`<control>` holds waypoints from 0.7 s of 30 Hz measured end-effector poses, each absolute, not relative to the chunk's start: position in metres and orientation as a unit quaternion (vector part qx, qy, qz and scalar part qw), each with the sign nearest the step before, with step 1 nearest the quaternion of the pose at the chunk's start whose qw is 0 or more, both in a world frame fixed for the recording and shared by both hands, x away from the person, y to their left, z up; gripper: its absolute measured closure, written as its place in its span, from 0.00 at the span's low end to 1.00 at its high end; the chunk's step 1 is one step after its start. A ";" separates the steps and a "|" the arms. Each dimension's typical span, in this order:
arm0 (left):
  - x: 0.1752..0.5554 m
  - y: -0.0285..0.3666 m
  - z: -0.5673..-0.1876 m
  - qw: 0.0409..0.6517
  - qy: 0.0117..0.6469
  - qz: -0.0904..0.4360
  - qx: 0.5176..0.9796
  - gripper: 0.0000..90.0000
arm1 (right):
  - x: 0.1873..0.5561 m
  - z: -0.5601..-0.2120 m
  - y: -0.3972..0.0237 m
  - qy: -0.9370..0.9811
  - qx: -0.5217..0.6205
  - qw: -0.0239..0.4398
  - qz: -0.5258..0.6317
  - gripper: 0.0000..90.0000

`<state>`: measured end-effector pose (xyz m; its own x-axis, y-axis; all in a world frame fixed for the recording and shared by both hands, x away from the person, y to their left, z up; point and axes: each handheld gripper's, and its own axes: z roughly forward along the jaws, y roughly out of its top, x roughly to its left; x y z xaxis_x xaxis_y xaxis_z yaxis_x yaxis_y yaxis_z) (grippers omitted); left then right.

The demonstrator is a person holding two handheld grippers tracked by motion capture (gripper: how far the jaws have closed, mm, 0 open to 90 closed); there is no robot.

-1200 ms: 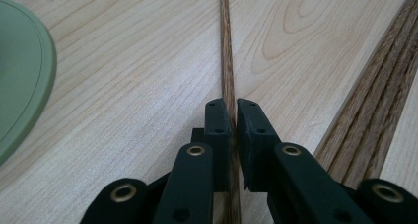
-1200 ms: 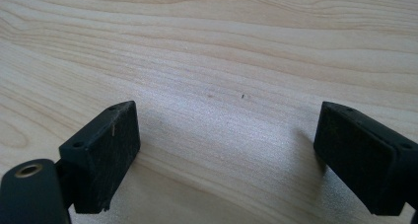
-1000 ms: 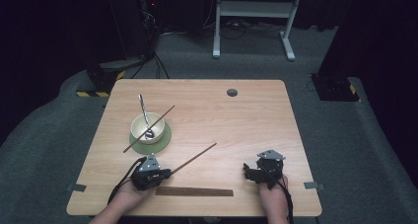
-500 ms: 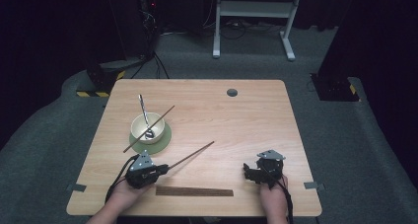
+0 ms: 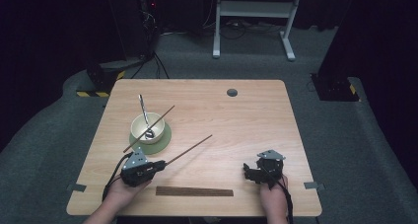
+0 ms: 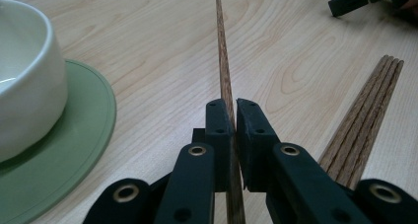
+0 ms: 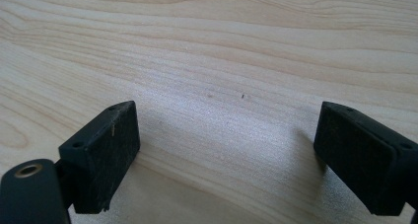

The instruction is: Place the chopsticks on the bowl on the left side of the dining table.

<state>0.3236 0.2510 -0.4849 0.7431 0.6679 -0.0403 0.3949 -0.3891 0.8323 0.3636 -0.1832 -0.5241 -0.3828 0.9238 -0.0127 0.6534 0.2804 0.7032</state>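
- Nearest, at about 7 o'clock on the table [image 5: 236, 115], the left gripper [image 5: 158, 166] has its jaws clamped on a single chopstick [image 5: 190, 149]. Since a second ago it has risen a little, and the stick's far end now points toward 2 o'clock, apparently clear of the wood.
- That suggests the pick-up is done; carrying it to the bowl [image 5: 147, 127], where another chopstick [image 5: 148, 129] and a spoon [image 5: 144, 116] already rest, looks like the next step.
- The chopstick bundle [image 5: 194, 191] lies at 6 o'clock, just beside the held one.
- At 5 o'clock the right gripper [image 5: 251, 171] sits unmoved, jaws wide apart over bare wood.
- The bowl stands on a green saucer [image 5: 162, 140] at 9 o'clock.
- Beyond: pale wood tabletop, grey carpet, a white stand [image 5: 254, 9] at 12 o'clock, dark surroundings.
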 end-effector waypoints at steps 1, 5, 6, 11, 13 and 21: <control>0.324 0.252 -0.484 0.448 0.325 0.153 0.819 0.93 | 0.364 -0.524 -0.183 0.770 0.512 0.216 0.313 0.11; 0.326 0.257 -0.481 0.453 0.330 0.154 0.814 0.93 | 0.364 -0.524 -0.183 0.770 0.512 0.216 0.313 0.11; 0.326 0.258 -0.480 0.453 0.331 0.156 0.813 0.93 | 0.364 -0.524 -0.183 0.770 0.512 0.216 0.313 0.11; 0.327 0.263 -0.477 0.454 0.333 0.165 0.810 0.93 | 0.364 -0.524 -0.183 0.770 0.512 0.216 0.313 0.11; 0.327 0.265 -0.475 0.454 0.335 0.169 0.808 0.93 | 0.364 -0.524 -0.183 0.770 0.512 0.216 0.313 0.11; 0.331 0.275 -0.469 0.457 0.341 0.185 0.801 0.93 | 0.364 -0.524 -0.183 0.770 0.512 0.216 0.313 0.11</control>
<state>0.3314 0.2748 -0.4690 0.6985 0.7154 -0.0150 0.3772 -0.3503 0.8573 0.3636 -0.1831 -0.5242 -0.3825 0.9239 -0.0129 0.6530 0.2802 0.7036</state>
